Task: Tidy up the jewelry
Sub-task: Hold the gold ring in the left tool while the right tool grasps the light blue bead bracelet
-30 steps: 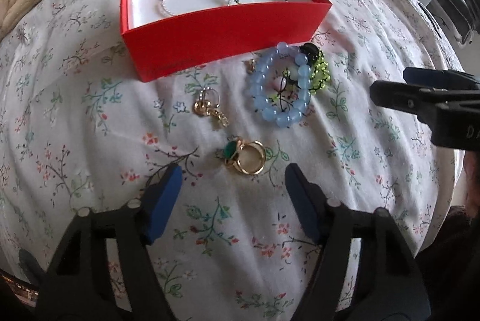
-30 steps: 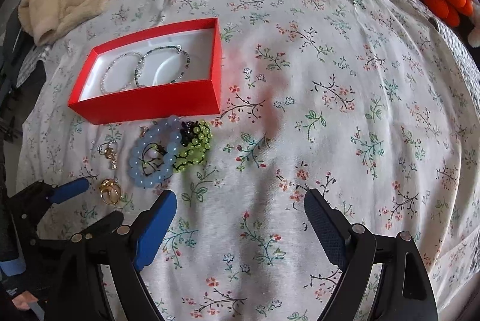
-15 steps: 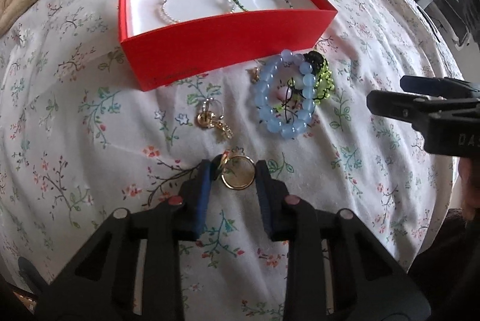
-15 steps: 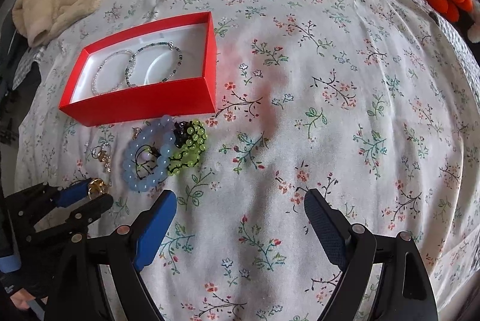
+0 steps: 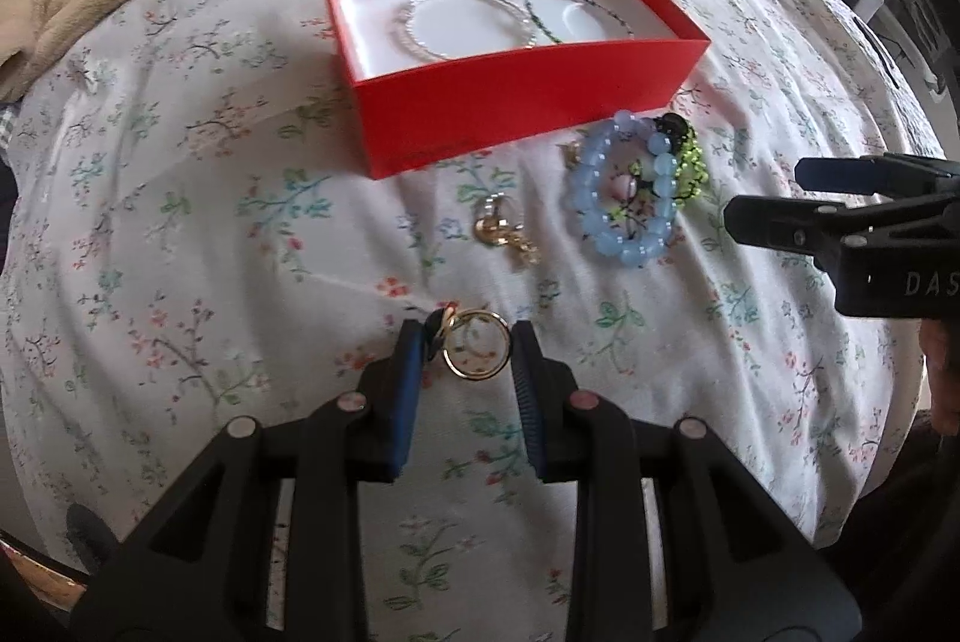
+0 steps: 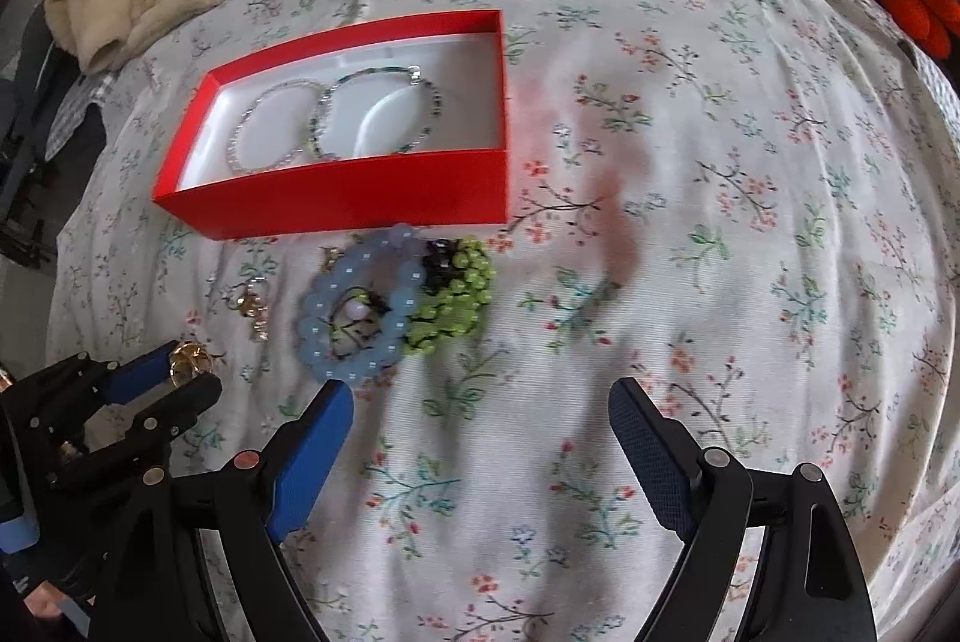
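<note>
Closing since a second ago, your left claw (image 5: 468, 351) is now pinching the gold rings (image 5: 474, 342) between its blue pads and lifting them off the floral bedspread (image 5: 210, 198), near the red box (image 5: 528, 102). Your right claw (image 6: 480, 420) is hanging wide and empty at the near right. Those rings are light, hard and slick metal, likely to twist or slip, so you are gripping across the band. Inside the white-lined box, two thin beaded bracelets (image 5: 468, 21) are lying flat. Just in front of it, a chunky pale-blue bead bracelet (image 5: 624, 192) is overlapping a green beaded one (image 5: 690, 162), with small gold earrings (image 5: 501, 231) resting to their left.
</note>
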